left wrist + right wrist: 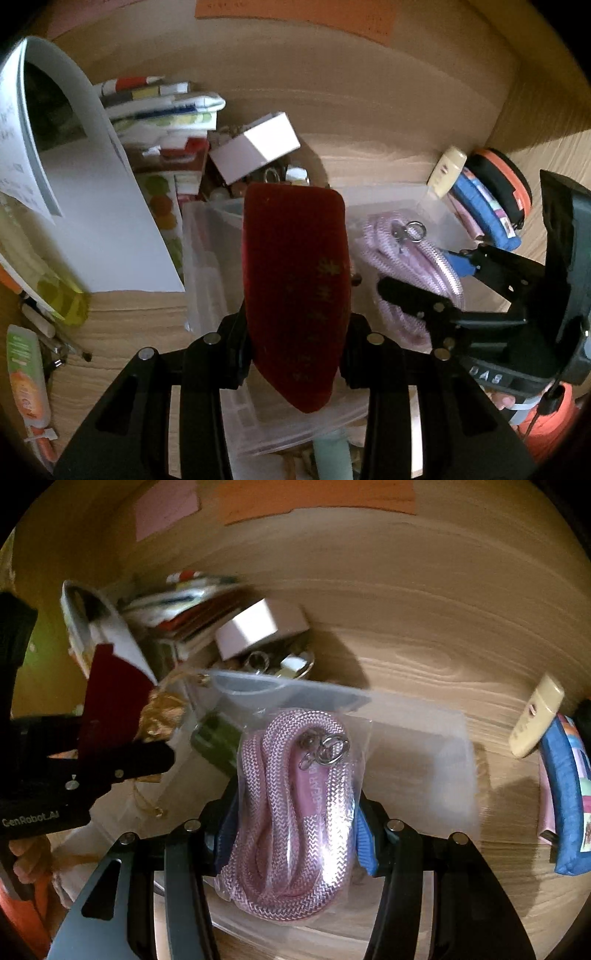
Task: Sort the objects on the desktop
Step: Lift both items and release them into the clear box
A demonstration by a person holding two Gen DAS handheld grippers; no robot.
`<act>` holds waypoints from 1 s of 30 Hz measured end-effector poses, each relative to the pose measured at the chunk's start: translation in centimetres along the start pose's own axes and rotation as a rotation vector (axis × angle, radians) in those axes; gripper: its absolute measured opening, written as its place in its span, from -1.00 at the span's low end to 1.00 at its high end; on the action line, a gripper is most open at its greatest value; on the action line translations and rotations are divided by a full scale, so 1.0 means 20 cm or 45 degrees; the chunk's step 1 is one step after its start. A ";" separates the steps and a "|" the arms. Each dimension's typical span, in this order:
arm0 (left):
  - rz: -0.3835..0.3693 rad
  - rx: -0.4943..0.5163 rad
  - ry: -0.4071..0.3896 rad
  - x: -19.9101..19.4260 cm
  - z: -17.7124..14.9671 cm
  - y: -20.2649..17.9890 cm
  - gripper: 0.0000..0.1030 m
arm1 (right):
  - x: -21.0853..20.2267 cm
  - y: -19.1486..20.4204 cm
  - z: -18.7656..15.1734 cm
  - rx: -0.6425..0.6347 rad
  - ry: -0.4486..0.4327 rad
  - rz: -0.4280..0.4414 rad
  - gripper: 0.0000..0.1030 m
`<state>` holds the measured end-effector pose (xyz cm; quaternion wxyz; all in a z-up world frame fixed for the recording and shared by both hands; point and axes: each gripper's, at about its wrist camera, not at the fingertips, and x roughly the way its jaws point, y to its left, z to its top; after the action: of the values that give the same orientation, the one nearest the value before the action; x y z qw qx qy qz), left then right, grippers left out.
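Note:
My left gripper [295, 332] is shut on a dark red velvet pouch [295, 277], which stands up between the fingers over a clear plastic box [207, 258]. In the right wrist view the same gripper [110, 738] and red pouch [110, 701] show at the left. My right gripper [291, 812], with blue pads, is shut on a clear bag of coiled pink rope [295, 775] with metal clasps, above the box [406, 738]. The left wrist view has that gripper [439, 273] and rope [391, 240] to the right of the pouch.
Behind the box lie a white carton [258, 147] and a stack of booklets [166, 107]. An open booklet [92, 184] sits left, pens and an orange tube [26, 376] near it. A cream tube [535, 716], blue case [569, 794] and round orange-black case [502, 184] are at the right. A gold pouch [162, 712] hangs by the box.

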<state>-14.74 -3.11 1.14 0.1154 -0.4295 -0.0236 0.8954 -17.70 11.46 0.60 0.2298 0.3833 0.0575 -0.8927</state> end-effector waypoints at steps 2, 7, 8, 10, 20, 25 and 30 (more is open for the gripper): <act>0.011 0.002 0.011 0.01 -0.01 0.00 -0.08 | 0.01 0.02 -0.01 -0.017 0.013 0.005 0.00; 0.010 0.019 -0.047 -0.06 -0.02 0.00 0.34 | -0.01 0.08 -0.03 -0.085 -0.006 -0.043 0.05; 0.023 0.030 -0.065 -0.08 -0.02 -0.01 0.38 | -0.02 0.08 -0.02 -0.092 -0.018 -0.046 0.13; 0.030 0.041 -0.080 -0.09 -0.03 -0.01 0.48 | -0.04 0.09 -0.02 -0.093 -0.038 -0.046 0.27; 0.060 0.019 -0.124 -0.22 -0.02 -0.02 0.49 | -0.26 0.13 0.02 -0.094 -0.137 -0.054 0.58; 0.108 0.033 -0.163 -0.35 -0.10 0.00 0.64 | -0.38 0.19 -0.03 -0.086 -0.140 -0.014 0.68; 0.145 0.039 -0.171 -0.41 -0.22 0.02 0.76 | -0.41 0.25 -0.13 -0.096 -0.111 0.006 0.68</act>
<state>-6.45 -5.66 4.51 0.0691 -0.3672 0.0066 0.9275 -8.75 10.70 5.10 0.2486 0.3352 0.0800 -0.9052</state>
